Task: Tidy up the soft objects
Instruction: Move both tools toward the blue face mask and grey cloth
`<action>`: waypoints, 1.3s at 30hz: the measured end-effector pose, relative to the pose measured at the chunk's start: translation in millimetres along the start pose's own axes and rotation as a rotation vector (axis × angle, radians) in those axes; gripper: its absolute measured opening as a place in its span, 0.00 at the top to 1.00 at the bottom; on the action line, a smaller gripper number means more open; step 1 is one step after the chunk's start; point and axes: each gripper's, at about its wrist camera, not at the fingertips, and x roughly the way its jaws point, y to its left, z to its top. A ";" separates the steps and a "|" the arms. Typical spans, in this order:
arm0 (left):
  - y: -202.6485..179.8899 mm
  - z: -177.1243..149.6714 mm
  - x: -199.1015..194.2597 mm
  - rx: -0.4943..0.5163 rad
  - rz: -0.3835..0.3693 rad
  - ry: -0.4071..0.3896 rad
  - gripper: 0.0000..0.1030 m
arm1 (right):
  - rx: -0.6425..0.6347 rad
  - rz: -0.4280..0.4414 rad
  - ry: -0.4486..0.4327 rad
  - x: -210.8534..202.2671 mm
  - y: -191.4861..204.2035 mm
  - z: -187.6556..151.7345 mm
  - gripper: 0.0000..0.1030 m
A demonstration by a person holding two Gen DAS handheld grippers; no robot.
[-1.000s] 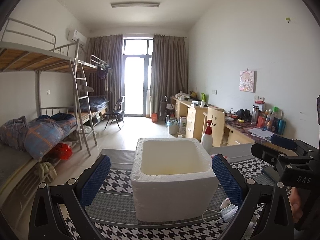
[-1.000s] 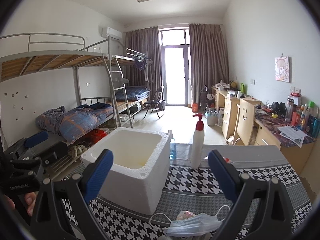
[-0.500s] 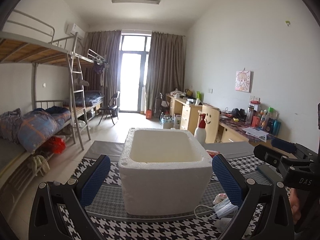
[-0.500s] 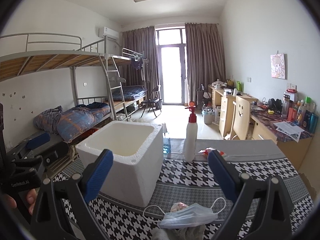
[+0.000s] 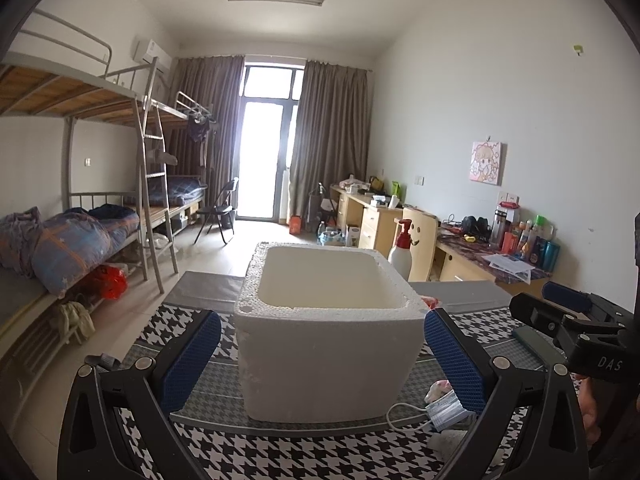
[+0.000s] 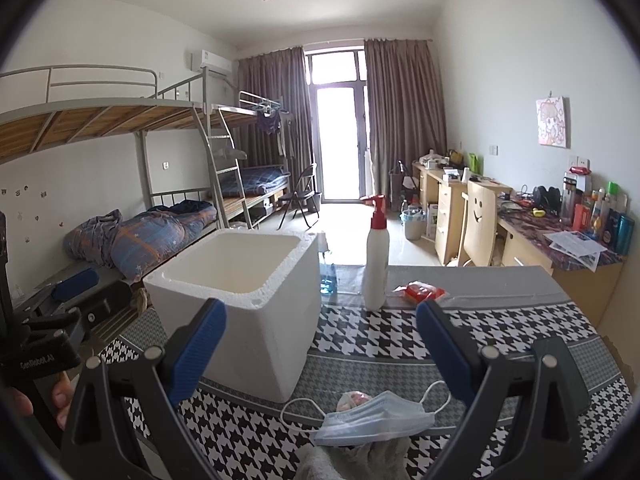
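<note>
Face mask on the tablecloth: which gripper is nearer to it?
Right. The right gripper hangs open directly above the face mask. The left gripper faces the foam box, with the mask off to its right.

Face mask (image 6: pixel 374 420) lies right of foam box (image 6: pixel 244 300).

Grey cloth (image 6: pixel 356 460) below the face mask (image 6: pixel 376 420): cut off by the bottom edge. Pink item (image 6: pixel 350 399) behind the mask: largely hidden, identity indeterminate. Foam box (image 6: pixel 240 300) floor: not visible.
</note>
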 end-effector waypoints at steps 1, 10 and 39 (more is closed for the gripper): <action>0.1 -1.7 0.6 -0.001 -0.004 0.003 0.01 | 0.000 0.002 0.001 0.0 0.5 -0.6 0.05; 1.0 -7.9 1.4 0.012 -0.009 0.008 0.01 | 0.021 0.005 0.017 0.2 -3.0 -11.1 0.05; -14.7 -25.3 16.8 0.035 -0.110 0.072 0.01 | 0.071 -0.070 0.082 -2.7 -35.4 -38.9 0.05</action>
